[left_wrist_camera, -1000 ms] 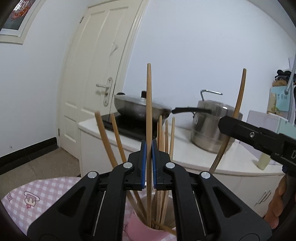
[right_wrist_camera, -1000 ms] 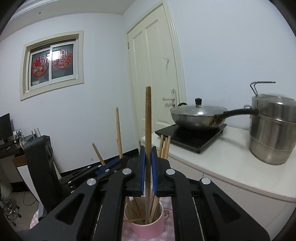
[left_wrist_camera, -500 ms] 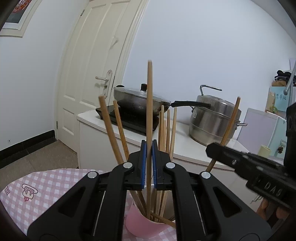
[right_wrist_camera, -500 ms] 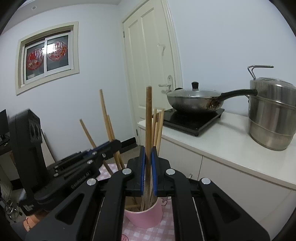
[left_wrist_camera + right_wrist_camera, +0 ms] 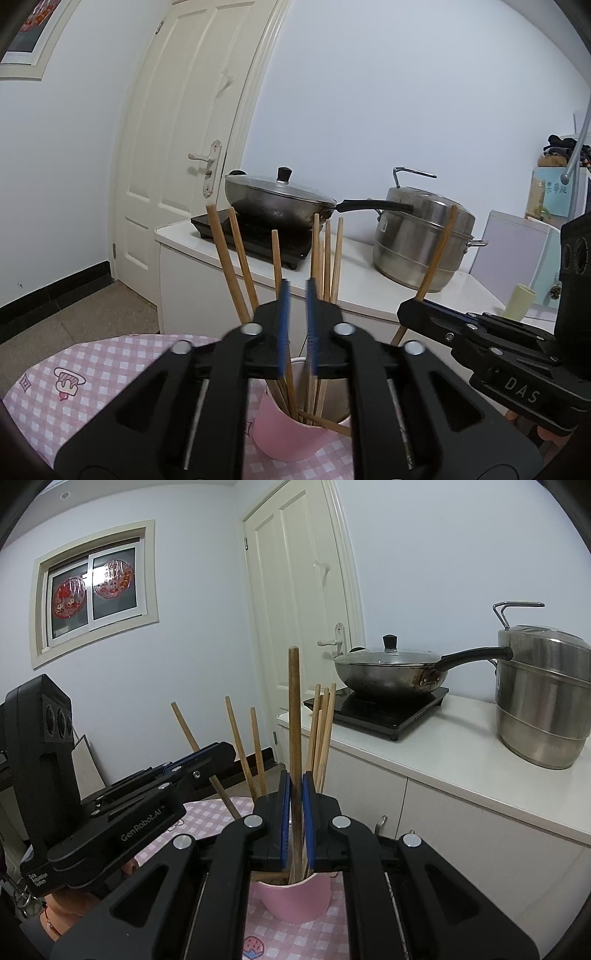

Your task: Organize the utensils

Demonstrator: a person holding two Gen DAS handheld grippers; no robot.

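A pink cup (image 5: 295, 432) stands on the pink checked tablecloth (image 5: 92, 373) and holds several wooden chopsticks (image 5: 325, 254). My left gripper (image 5: 296, 291) is open just above the cup, with nothing between its blue pads. A chopstick (image 5: 276, 258) stands in the cup just behind it. My right gripper (image 5: 296, 775) is shut on one wooden chopstick (image 5: 294, 709), upright with its lower end inside the cup (image 5: 295, 901). The right gripper also shows in the left wrist view (image 5: 424, 310), and the left gripper shows in the right wrist view (image 5: 218, 749).
A white counter (image 5: 461, 760) stands behind the table. It carries a lidded wok (image 5: 391, 668) on a black induction hob (image 5: 384, 709) and a steel steamer pot (image 5: 543, 698). A white door (image 5: 177, 147) is at the left. A pale cup (image 5: 519, 306) stands at the counter's right.
My left gripper has opened and let go of its chopstick, which has dropped into the cup. Both grippers have moved lower toward the cup. The right gripper stays shut on its chopstick.
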